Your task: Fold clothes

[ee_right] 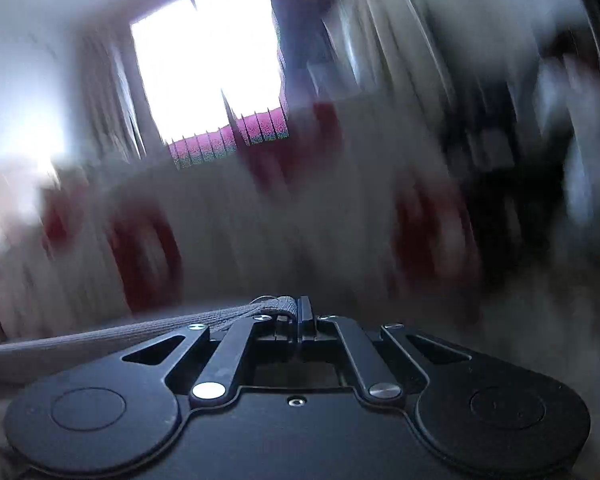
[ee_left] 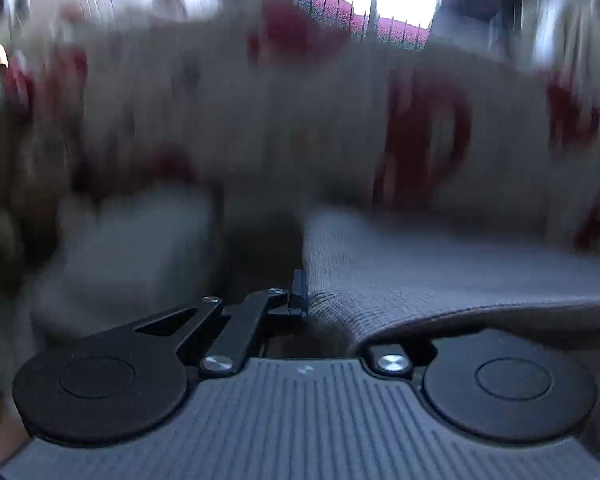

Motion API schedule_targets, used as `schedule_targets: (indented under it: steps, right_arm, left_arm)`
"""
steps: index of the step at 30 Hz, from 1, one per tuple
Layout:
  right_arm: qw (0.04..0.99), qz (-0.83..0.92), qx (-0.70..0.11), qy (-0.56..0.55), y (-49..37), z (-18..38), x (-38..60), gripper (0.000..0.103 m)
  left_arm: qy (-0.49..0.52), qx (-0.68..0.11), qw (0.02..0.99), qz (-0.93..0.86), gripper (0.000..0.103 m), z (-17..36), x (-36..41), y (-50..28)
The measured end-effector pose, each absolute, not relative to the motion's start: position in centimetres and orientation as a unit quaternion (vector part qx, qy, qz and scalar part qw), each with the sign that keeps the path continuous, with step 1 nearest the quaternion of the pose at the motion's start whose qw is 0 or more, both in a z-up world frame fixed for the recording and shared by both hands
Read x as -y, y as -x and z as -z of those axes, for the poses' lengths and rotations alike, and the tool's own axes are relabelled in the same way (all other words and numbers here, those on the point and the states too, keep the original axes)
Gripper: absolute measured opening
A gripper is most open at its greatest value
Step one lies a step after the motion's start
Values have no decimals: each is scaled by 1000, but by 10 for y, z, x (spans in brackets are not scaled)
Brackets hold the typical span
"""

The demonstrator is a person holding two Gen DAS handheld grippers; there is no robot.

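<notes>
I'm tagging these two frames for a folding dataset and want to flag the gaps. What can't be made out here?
- Left wrist view: the grey knit garment runs off the right edge, so its type is unknown; it covers the left claw on one side.
- Both views: the white, red-patterned surface is motion-blurred; pattern unreadable.
- Right wrist view: only a grey hem in the right claw; the rest leaves the left edge.
- Right wrist view: the window is blown out.

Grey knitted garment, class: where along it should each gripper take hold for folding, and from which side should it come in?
Grip the grey knitted garment at its ribbed edge, one gripper at each end. The left gripper is shut on one end and the right gripper on the other, each coming in from its own outer side. The thin, flat edge fits between shut fingers, and it spans straight between them.
</notes>
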State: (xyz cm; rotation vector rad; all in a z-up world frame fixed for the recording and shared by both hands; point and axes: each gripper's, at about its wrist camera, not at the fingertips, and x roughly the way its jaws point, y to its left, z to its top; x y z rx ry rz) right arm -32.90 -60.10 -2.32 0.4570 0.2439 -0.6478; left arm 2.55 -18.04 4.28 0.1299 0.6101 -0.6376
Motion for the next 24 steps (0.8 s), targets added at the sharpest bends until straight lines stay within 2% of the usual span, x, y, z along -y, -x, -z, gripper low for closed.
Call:
schedule_targets:
  steps: [4,8,12,19,22,24]
  right_arm:
    - [868,336,-218,-294,338,148,604,0]
    - [848,329,-270,-317,348,203,600,0]
    - [856,319,-296,-280,350,215,590,0]
    - [884,303,-239,-266,370,198,585,1]
    - [894,293,-226,-254,377,188,581,5]
    - [891,291,-247,-244,376,195,582,7]
  left_arm:
    - [-116,-412,859,282,2,80,174,-14]
    - [-153,-482,824,254,3,142,168,-13]
    - [-144,-492,820,255,3,143,159,-12]
    - [-155,-451,836,272,4,112,157,1]
    - [-158,-461,825,286,6,114,154,0]
    - [-171,-468,819,286,10,123,156,0]
